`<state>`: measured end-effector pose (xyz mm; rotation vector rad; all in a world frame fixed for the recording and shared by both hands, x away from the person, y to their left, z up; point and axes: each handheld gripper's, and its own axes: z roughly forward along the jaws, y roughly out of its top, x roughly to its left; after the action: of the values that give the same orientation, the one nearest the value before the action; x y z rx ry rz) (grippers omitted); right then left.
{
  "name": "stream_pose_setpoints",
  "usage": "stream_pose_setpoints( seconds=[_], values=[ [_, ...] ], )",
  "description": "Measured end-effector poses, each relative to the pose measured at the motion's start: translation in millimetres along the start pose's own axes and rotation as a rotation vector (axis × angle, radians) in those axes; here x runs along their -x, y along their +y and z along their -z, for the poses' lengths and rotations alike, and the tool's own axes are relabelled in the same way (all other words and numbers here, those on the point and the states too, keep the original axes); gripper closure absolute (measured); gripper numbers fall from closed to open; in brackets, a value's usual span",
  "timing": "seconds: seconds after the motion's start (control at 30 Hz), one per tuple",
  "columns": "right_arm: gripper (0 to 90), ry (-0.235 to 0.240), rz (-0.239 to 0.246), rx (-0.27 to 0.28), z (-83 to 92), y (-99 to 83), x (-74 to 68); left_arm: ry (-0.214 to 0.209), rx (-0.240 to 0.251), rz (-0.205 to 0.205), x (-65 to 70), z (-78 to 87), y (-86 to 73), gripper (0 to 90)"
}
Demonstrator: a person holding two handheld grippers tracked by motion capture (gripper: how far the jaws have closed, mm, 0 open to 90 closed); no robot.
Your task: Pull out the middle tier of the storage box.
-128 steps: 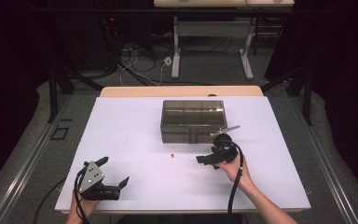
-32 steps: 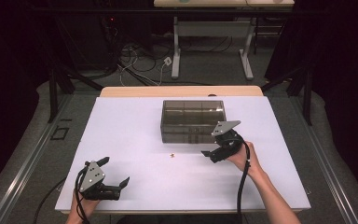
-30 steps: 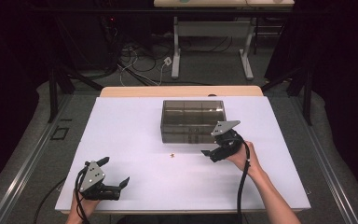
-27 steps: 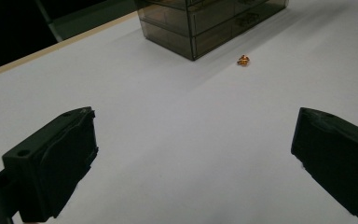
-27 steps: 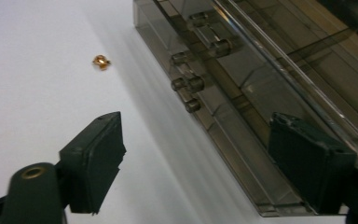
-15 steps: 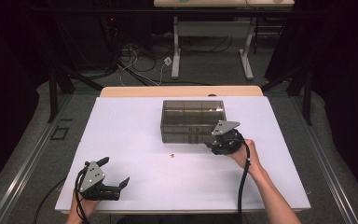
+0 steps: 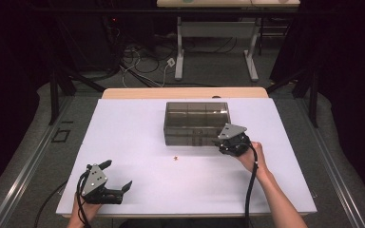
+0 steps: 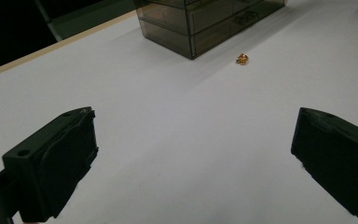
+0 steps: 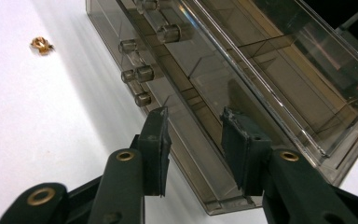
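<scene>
We note the white table (image 7: 138, 142) carrying the smoked drawer box (image 7: 197, 122) at centre, its far end cut off in the right gripper view. That view also resolves the round drawer knobs (image 9: 143, 99), unreadable from the high view. The right gripper (image 9: 193, 147) has just been closing at the box's front face; we cannot tell if anything sits between its jaws. The left gripper (image 7: 115, 182) rests released near the table's front edge. Its view shows a small gold object (image 8: 242, 59) lying just before the box.

Bright white table (image 7: 138, 142), dark surroundings; soft shadows, near tool views slightly blurred
</scene>
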<state>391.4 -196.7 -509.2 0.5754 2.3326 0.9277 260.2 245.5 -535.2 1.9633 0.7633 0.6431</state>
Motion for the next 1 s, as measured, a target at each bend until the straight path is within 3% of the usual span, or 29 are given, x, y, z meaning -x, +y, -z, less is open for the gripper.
stream_pose_setpoints(
  seconds=[0.4, 1.0],
  values=[
    [65.3, -0.026, 0.051, 0.004, -3.1, -2.6, -3.7, -0.002, 0.003, -0.007, -0.4, -1.0, -0.2, 0.0],
    [72.0, -0.037, 0.051, 0.018, -3.6, -4.7, -2.1, 0.0, 0.001, -0.004, -0.8, -2.8, -0.1, 0.0]
  ],
)
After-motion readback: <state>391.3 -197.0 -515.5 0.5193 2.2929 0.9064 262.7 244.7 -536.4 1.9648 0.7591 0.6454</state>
